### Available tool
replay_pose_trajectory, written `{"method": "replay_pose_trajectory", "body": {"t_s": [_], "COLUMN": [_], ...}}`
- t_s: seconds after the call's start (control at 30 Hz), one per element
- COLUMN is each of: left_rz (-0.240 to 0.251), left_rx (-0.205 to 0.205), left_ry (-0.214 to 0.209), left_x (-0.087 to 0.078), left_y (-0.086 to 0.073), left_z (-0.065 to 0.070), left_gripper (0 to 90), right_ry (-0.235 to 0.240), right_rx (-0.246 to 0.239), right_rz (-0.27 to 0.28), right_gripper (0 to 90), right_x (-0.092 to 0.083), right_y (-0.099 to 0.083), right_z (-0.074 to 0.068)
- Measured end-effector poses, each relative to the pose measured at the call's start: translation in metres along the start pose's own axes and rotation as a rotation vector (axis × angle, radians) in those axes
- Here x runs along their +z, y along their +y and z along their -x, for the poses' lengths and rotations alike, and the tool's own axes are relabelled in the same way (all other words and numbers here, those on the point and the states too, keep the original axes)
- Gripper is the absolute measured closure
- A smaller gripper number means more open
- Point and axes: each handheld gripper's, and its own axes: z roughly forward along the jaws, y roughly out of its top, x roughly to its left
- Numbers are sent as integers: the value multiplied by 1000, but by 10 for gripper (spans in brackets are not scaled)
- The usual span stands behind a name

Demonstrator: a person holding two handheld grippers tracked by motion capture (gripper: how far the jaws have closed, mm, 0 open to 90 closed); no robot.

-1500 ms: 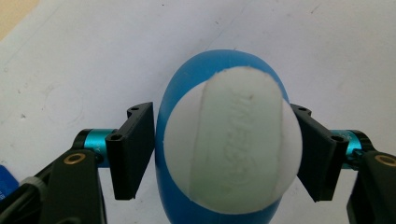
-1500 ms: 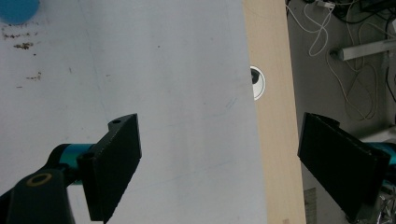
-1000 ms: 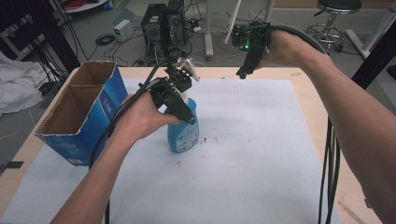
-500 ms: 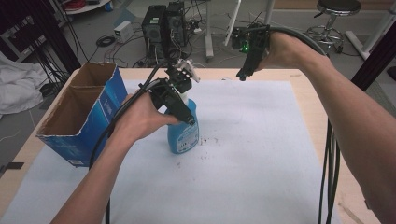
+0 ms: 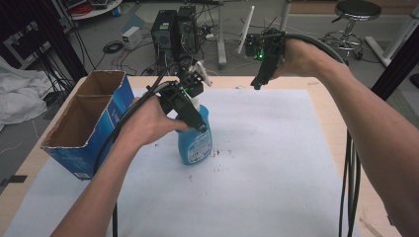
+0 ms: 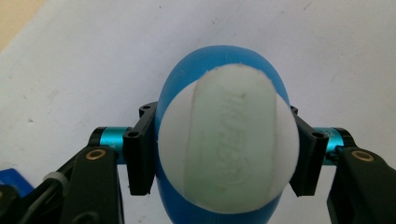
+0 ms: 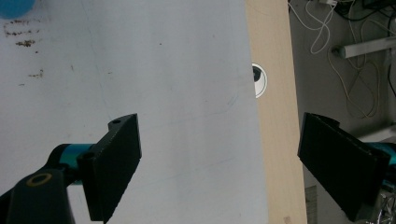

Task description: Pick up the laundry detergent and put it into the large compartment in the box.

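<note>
A blue spray bottle (image 5: pixel 196 144) with a white trigger head (image 5: pixel 198 70) stands upright on the white sheet (image 5: pixel 276 163). My left gripper (image 5: pixel 196 118) is shut on its upper body, one black pad on each side. The left gripper view looks straight down on the bottle's white top (image 6: pixel 227 144), with the left gripper (image 6: pixel 224 156) clamped around the blue body (image 6: pixel 219 58). At the far edge of the table hovers my right gripper (image 5: pixel 257 84), pointing down. Its jaws stand wide open with nothing between them, and the right gripper (image 7: pixel 219 163) shows above the sheet's edge.
A blue cardboard box (image 5: pixel 86 136), open at the top, stands at the left of the table beside my left forearm. Brown specks (image 5: pixel 218 156) dot the sheet by the bottle. The bare wooden table edge (image 7: pixel 273 140) runs along the sheet. Computers and cables lie on the floor beyond.
</note>
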Motion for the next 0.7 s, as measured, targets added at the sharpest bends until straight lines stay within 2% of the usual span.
{"method": "replay_pose_trajectory", "body": {"t_s": [0.13,0.3,0.33,0.4,0.47,0.5,0.6,0.63,0.67,0.7], "left_rz": [-4,-1,-1,-6,0,0,6,13,13,12], "left_rx": [13,26,26,47,50,50,54,56,56,59], "left_ry": [6,-8,-8,-8,-16,-16,-31,-33,-33,-29], "left_x": [-8,-30,-30,-44,-55,-55,-73,-86,-86,-94], "left_y": [4,12,12,19,24,24,30,34,34,36], "left_z": [-2,-8,-8,-12,-15,-15,-22,-26,-26,-29], "left_gripper": [384,384,384,384,384,384,384,384,384,384], "right_ry": [0,-5,-5,-4,-5,-5,-6,-7,-7,-5], "right_rx": [-5,3,-2,-1,-2,-5,-2,0,0,-1], "right_rz": [1,3,2,3,3,4,7,7,7,8], "right_gripper": [126,126,126,126,126,126,126,126,126,126], "right_x": [0,-2,-2,-2,-3,-3,-3,-3,-3,-4], "right_y": [-1,-2,-2,-2,-2,-2,-2,-3,-3,-3], "right_z": [1,0,0,0,0,0,0,0,0,1]}}
